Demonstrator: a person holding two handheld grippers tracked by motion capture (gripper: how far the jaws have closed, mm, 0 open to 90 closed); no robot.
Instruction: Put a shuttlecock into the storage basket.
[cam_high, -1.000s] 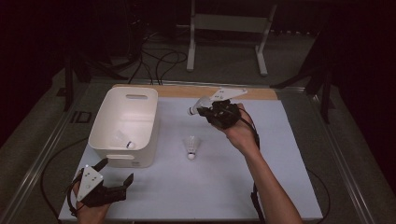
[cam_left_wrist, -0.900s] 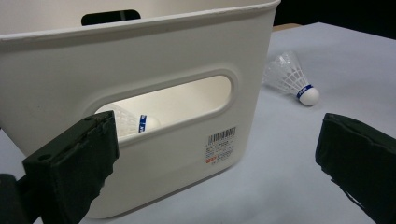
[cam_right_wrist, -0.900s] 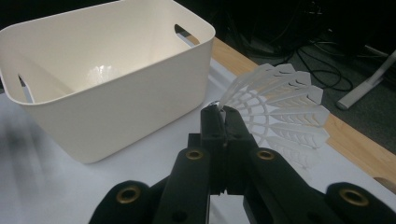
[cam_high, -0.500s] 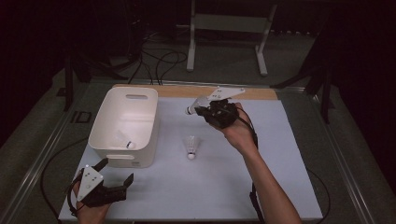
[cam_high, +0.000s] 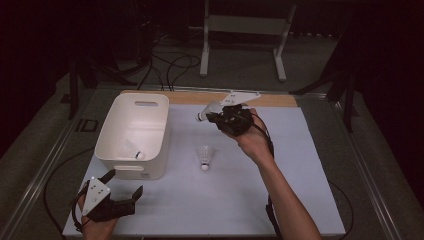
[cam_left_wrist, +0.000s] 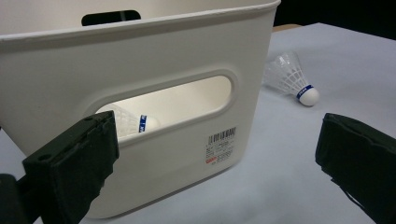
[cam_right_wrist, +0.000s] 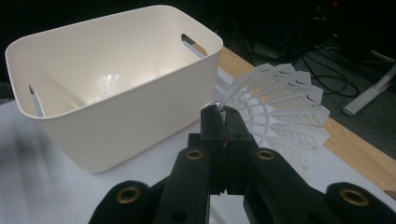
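High view: a white rectangular plastic bin with slot handles (cam_high: 132, 135) stands on the left part of the white-topped counter (cam_high: 300, 200). One white feathered shuttlecock with a blue band (cam_high: 136, 153) lies on the bin floor near its front wall; through the front handle slot, the left gripper view shows it as well (cam_left_wrist: 140, 122). A second white shuttlecock (cam_high: 204, 157) rests on the counter just right of the bin, cork end toward the person, apart from both tongs. The right tongs (cam_high: 212, 116) are raised above the far part of the counter, right of the bin, and are closed on the rim of a third white shuttlecock (cam_high: 206, 112); in the right gripper view the jaws meet on the edge of its skirt (cam_right_wrist: 280, 116). The left tongs (cam_high: 125, 185) sit at the near left counter corner, in front of the bin, jaws spread wide and empty.
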